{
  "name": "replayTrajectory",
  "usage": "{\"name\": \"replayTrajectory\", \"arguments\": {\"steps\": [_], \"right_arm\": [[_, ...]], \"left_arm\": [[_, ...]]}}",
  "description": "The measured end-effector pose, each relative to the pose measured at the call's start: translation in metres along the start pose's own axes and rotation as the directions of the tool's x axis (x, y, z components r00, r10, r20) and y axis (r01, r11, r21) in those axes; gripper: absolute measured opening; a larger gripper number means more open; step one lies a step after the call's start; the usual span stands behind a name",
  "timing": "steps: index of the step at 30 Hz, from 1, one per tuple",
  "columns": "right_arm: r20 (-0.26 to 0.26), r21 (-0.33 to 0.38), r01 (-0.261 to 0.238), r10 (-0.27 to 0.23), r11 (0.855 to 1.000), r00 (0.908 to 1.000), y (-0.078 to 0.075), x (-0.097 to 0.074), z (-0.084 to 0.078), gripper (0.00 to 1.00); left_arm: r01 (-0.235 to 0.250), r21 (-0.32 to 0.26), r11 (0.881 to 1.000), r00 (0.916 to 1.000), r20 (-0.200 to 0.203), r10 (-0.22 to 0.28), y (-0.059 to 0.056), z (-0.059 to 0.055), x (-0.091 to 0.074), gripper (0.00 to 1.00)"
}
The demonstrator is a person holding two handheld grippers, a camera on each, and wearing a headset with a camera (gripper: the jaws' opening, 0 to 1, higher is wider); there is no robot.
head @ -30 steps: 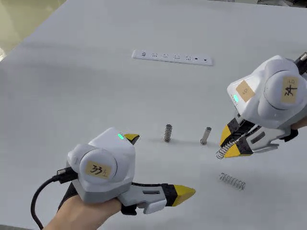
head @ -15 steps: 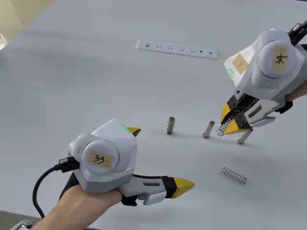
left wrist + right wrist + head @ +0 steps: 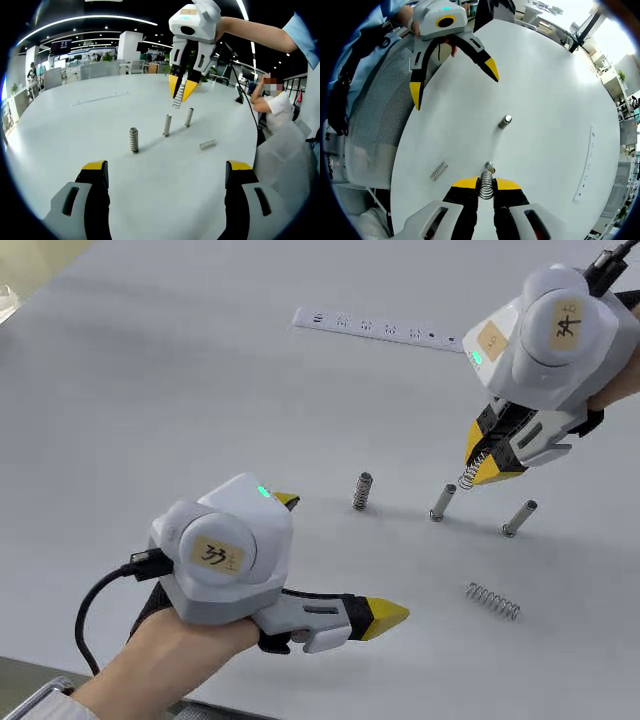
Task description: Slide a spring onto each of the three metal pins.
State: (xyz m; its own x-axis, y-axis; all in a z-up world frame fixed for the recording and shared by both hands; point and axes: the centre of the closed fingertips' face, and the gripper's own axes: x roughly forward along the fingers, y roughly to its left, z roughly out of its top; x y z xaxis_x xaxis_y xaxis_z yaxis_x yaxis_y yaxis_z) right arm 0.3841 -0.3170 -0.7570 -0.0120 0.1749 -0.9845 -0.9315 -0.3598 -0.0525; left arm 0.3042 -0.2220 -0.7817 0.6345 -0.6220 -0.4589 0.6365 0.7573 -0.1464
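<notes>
**Figure.** Upper right of the head view: the right hand-held gripper (image 3: pixel 487 465) is clamped on the held spring (image 3: pixel 470 472), which hangs end-down near the top of the middle pin (image 3: pixel 442 502), apparently to line the coil up for threading. Lower left: the left hand-held gripper (image 3: pixel 338 558) gapes wide and empty, clear of the work. At centre stands the sprung pin (image 3: pixel 362 491), with the bare pin (image 3: pixel 519 518) to the right. A spare spring (image 3: pixel 493 601) lies on the counter (image 3: pixel 200 390).

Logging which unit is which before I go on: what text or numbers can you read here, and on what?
"33": handwritten on the tan sticker on the left gripper.
"34": handwritten on the cap sticker on the right gripper.
Small marks beside both numbers: unreadable.
Side sticker on the right gripper: too small to read.
Power strip markings: too small to read.
</notes>
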Motion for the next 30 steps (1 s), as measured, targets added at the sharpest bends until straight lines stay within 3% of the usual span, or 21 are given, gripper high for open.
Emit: {"name": "replayTrajectory", "arguments": {"steps": [30], "right_arm": [[-0.036,-0.011,-0.049,0.048,0.999,0.9982,-0.004,0.022,0.000,0.08]], "left_arm": [[0.009,-0.022,1.000,0.9997,-0.024,-0.009,0.005,-0.008,0.003,0.94]]}}
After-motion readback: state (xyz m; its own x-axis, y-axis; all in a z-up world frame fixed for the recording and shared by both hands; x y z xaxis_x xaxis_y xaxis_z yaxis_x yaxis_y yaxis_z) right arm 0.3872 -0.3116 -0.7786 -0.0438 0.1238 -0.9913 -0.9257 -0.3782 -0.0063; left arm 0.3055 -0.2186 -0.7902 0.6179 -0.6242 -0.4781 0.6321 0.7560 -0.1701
